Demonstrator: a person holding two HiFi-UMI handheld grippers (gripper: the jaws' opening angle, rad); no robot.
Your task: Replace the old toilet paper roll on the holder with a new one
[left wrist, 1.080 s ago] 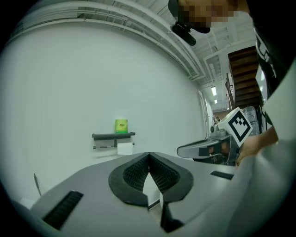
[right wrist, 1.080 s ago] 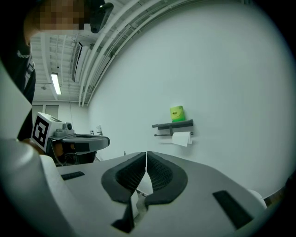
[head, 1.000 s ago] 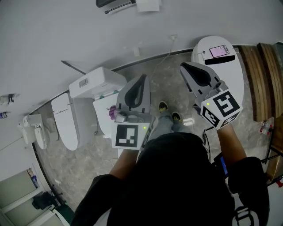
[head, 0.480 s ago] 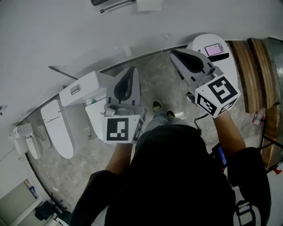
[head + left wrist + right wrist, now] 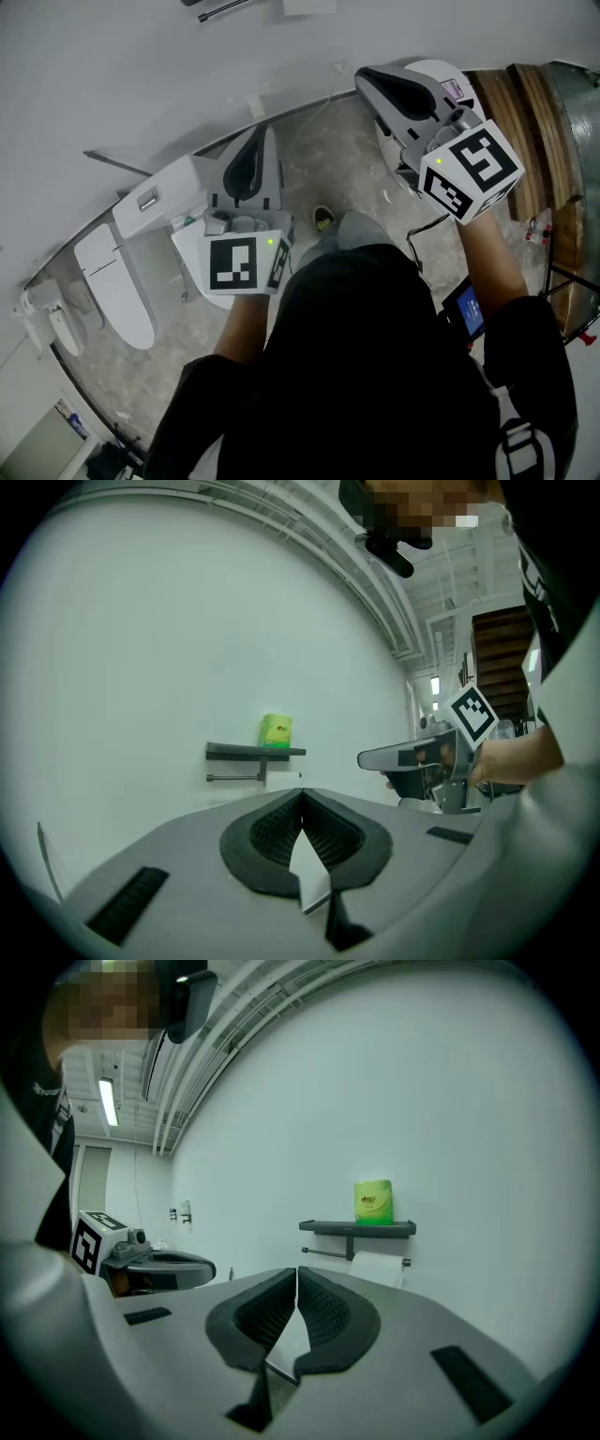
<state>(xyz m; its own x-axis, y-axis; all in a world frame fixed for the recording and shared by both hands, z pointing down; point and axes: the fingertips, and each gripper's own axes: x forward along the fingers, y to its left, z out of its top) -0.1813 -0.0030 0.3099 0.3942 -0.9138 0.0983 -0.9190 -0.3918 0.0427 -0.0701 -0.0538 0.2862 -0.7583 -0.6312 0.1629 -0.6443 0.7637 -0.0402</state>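
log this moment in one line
left gripper: shut, empty | right gripper: shut, empty | roll: on holder, untouched | green pack: on shelf above

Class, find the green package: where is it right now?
In the right gripper view the green package stands on the dark wall shelf, right of centre, above the white paper roll hung beneath.
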